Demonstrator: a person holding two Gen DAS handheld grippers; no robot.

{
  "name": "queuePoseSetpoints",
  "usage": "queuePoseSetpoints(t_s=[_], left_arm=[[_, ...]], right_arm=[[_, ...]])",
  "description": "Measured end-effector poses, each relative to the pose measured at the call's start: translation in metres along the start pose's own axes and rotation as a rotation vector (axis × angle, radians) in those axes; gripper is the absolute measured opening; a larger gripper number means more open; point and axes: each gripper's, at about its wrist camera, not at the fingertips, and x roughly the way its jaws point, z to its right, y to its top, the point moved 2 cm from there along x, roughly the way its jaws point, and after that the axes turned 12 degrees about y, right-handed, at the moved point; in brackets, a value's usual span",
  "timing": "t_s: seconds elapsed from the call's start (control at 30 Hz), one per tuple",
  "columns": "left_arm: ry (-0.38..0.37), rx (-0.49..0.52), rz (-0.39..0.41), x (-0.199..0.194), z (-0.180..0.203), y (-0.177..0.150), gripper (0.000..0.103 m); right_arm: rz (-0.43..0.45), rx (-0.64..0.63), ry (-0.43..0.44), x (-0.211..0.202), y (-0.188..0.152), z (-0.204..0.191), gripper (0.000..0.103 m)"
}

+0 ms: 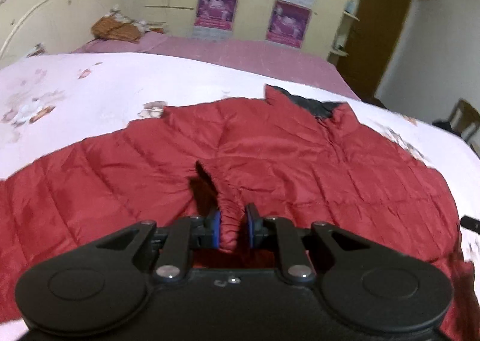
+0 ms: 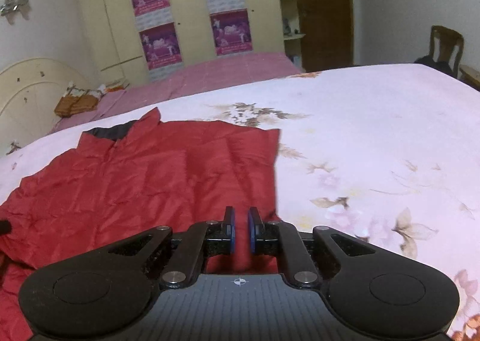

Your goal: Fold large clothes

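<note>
Open floral bedspread (image 2: 375, 137) right of red jacket (image 2: 168, 167), folded orange cloth (image 2: 76, 104) far off

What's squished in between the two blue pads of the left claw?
A bunched fold of the red jacket sits pinched between the blue pads of the left claw. The left wrist view shows it.

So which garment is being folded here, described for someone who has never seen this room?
Start at the bed with the pale floral bedspread. Spread flat across its near side lies the red quilted jacket. Its shiny red fabric and dark collar lining distinguish it from the small brown bundle by the headboard.
</note>
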Motion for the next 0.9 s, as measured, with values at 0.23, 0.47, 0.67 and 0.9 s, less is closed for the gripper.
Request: queuePoseSetpoints(t_s=[0.23,0.47,0.67,0.9], left_arm=[[-0.012,0.07,-0.046,0.017,0.005,-0.005,0.017],[0.091,0.024,0.083,-0.023,-0.015,0.003,0.057],[0.016,0.116,0.083,0.005,0.021,0.012,0.056],[0.042,0.182,0.053,0.017,0.033,-0.002,0.056]], right_arm=[[-0.103,-0.008,-0.053,0.038,-0.013,0.02,0.01],[0.017,-0.017,-0.018,0.006,0.014,0.02,0.01],[0.0,-0.073,0.016,0.048,0.04,0.015,0.01],[-0.1,-0.066,-0.126,0.082,0.026,0.056,0.01]])
